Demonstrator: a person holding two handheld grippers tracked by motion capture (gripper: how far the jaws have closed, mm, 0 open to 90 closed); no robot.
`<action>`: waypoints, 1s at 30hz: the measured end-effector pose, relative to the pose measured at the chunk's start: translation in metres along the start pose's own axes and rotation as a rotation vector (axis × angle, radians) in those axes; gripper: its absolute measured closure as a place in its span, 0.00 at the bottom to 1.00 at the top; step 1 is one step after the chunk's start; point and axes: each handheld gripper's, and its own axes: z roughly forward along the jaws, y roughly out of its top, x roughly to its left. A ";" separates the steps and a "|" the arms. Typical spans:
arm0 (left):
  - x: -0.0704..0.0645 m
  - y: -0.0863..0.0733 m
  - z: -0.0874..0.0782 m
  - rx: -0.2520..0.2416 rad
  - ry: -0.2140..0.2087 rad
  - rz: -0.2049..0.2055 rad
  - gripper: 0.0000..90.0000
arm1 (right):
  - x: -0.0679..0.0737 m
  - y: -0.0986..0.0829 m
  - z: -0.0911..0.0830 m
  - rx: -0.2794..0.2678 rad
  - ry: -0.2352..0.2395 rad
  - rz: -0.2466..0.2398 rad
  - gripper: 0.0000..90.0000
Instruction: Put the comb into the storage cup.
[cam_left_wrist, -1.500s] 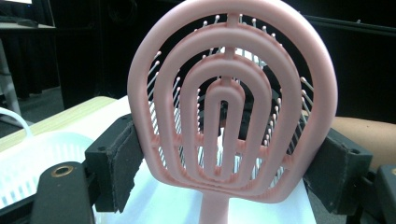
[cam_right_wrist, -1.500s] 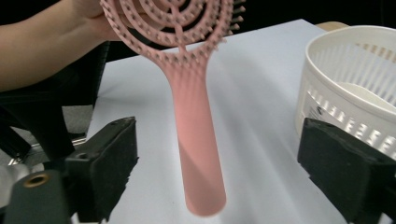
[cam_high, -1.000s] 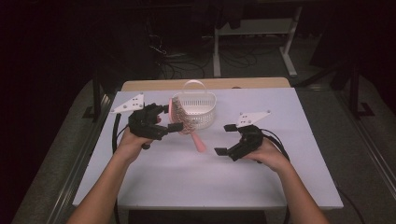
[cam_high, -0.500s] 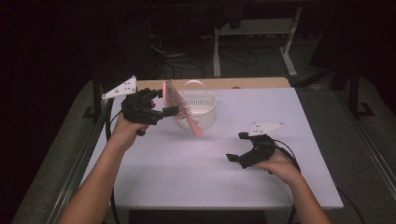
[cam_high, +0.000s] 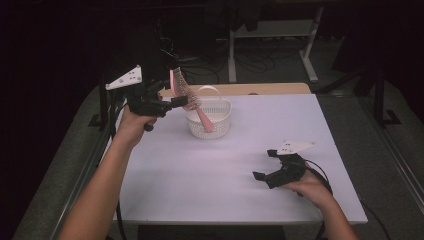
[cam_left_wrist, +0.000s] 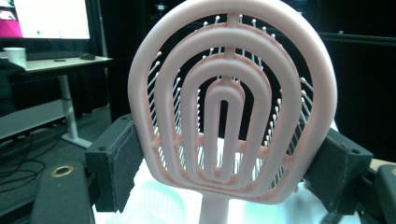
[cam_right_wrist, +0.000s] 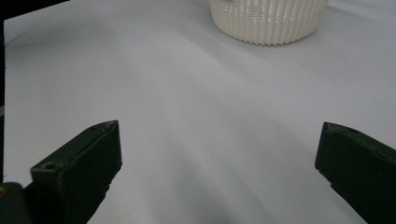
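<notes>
Here the left gripper (cam_high: 176, 95) pinches the pink hairbrush (cam_left_wrist: 231, 102), while the right gripper (cam_high: 266, 165) stays spread, holding nothing.

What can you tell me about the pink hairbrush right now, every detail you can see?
The pink hairbrush looks like moulded plastic: an oval, vented head of nested arches with thin pale-tipped bristles on the far side, and a straight handle. The left gripper is shut on the head's two edges. In the high view it is held in the air, head up, handle slanting down in front of the white basket; whether they touch is unclear.
</notes>
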 end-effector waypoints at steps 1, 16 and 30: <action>0.004 0.003 0.001 0.003 0.013 0.000 0.23 | 0.000 -0.001 -0.001 -0.002 -0.001 0.000 0.00; 0.031 0.023 0.016 0.020 0.093 0.014 0.23 | -0.002 -0.005 -0.004 -0.003 -0.008 0.011 0.00; 0.044 0.013 0.035 0.081 0.154 0.001 0.23 | -0.003 -0.005 -0.006 -0.005 -0.005 0.015 0.00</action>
